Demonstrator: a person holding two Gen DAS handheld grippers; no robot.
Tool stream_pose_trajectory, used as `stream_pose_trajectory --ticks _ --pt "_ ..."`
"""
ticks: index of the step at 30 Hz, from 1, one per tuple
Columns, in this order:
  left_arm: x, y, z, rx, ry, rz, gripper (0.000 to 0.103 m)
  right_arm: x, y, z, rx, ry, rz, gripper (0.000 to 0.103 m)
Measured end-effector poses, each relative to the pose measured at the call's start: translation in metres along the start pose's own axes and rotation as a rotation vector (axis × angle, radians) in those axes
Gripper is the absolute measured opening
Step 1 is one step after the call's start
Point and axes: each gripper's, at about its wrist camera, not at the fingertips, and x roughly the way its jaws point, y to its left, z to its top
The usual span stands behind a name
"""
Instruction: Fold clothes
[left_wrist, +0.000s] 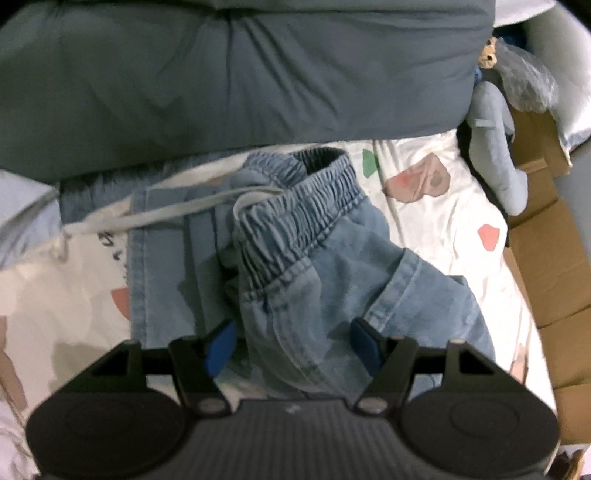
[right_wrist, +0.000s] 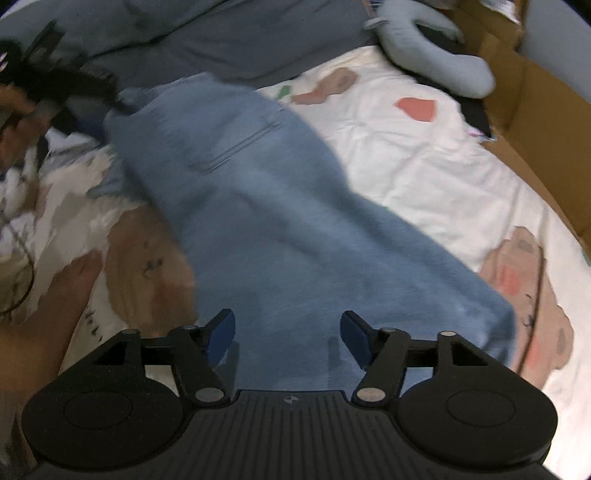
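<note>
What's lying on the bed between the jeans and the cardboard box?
Only bare printed bedsheet lies between the jeans and the cardboard box, as the right wrist view shows.

We note a white sheet (right_wrist: 406, 155) w/ pink and brown prints. Grey-blue duvet (left_wrist: 240, 74) bunched along far edge. Pale blue plush (right_wrist: 436, 51) at far right, beside cardboard box (left_wrist: 554, 258). Crinkled plastic bag (left_wrist: 524, 81) just above plush.
</note>
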Motion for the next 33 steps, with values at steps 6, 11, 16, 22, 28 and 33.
stream_pose_trajectory --ticks 6,11,16,22,28,33 --pt "0.003 0.007 -0.003 -0.050 0.011 -0.078 0.066 0.018 0.027 -0.012 -0.094 0.029 -0.020 0.072" --pt "0.003 0.013 0.000 -0.124 0.020 -0.126 0.046 0.028 0.044 -0.019 -0.157 0.047 -0.059 0.073" --pt "0.000 0.015 0.006 -0.162 0.010 -0.180 0.025 0.035 0.053 -0.021 -0.192 0.057 -0.116 0.075" --pt "-0.008 0.009 0.014 -0.152 -0.009 -0.261 0.021 0.043 0.063 -0.026 -0.249 0.074 -0.154 0.075" --pt "-0.011 -0.001 0.021 -0.123 -0.022 -0.322 0.018 0.053 0.072 -0.031 -0.297 0.097 -0.213 0.076" --pt "-0.012 -0.009 0.026 -0.096 -0.032 -0.354 0.018 0.055 0.068 -0.031 -0.302 0.103 -0.266 0.076"
